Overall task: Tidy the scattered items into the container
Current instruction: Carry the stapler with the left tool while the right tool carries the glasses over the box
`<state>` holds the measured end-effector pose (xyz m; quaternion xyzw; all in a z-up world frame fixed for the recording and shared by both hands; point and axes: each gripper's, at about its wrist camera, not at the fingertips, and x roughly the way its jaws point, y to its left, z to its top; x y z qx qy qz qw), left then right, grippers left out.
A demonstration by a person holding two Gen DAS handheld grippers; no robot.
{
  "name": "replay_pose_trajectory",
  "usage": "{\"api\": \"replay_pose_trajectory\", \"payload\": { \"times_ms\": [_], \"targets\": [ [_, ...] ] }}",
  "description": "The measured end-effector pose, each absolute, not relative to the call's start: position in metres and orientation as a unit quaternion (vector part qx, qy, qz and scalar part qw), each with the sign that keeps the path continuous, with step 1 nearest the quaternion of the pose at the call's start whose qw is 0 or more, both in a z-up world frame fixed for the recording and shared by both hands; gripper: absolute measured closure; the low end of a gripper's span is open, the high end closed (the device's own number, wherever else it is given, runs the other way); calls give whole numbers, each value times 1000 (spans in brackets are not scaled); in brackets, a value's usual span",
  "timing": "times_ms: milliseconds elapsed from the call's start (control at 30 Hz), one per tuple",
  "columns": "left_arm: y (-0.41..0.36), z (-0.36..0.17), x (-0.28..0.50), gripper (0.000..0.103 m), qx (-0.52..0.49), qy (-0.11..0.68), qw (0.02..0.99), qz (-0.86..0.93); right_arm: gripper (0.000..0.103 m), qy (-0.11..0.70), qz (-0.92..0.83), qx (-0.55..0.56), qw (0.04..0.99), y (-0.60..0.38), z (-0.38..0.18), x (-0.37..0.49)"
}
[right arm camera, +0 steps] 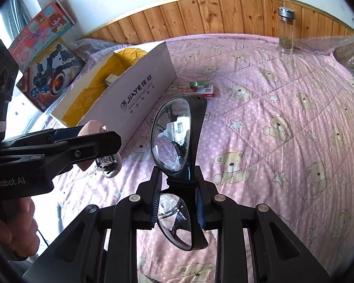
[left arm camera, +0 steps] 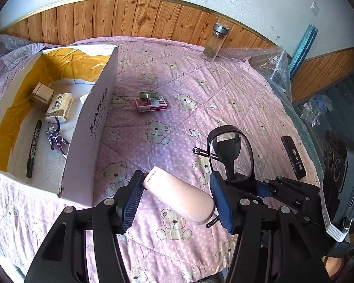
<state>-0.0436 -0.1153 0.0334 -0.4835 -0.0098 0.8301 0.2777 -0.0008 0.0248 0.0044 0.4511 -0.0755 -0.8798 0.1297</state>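
Observation:
My left gripper [left arm camera: 175,188] is shut on a pale pink stapler [left arm camera: 179,198], held just above the pink bear-print quilt [left arm camera: 224,89]. To its left stands the open white cardboard box [left arm camera: 94,118]. My right gripper [right arm camera: 177,181] is shut on the bridge of black-framed glasses [right arm camera: 172,136], lenses standing upright above the quilt. The glasses [left arm camera: 231,151] hang right beside the stapler in the left wrist view. In the right wrist view, the left gripper [right arm camera: 92,141] with the stapler [right arm camera: 92,126] is at the left, near the box [right arm camera: 141,87]. A red staple box [left arm camera: 152,105] and a green tape roll [left arm camera: 148,94] lie mid-quilt.
Inside the box lie a black marker [left arm camera: 34,148], a tissue pack [left arm camera: 59,107], a small carton [left arm camera: 42,93] and a purple figure [left arm camera: 56,136]. A glass bottle [left arm camera: 214,42] stands by the wooden wall. A black flat device [left arm camera: 293,158] lies at the quilt's right edge. Toy boxes [right arm camera: 47,70] lean beyond the box.

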Motion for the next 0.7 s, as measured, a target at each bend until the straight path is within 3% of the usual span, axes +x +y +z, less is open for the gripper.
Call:
{"api": "replay_pose_trajectory", "payload": {
  "times_ms": [700],
  "targets": [
    [-183, 64, -12, 45, -449, -51, 269, 850, 76, -23, -889, 426, 169, -44, 45, 34]
  ]
}}
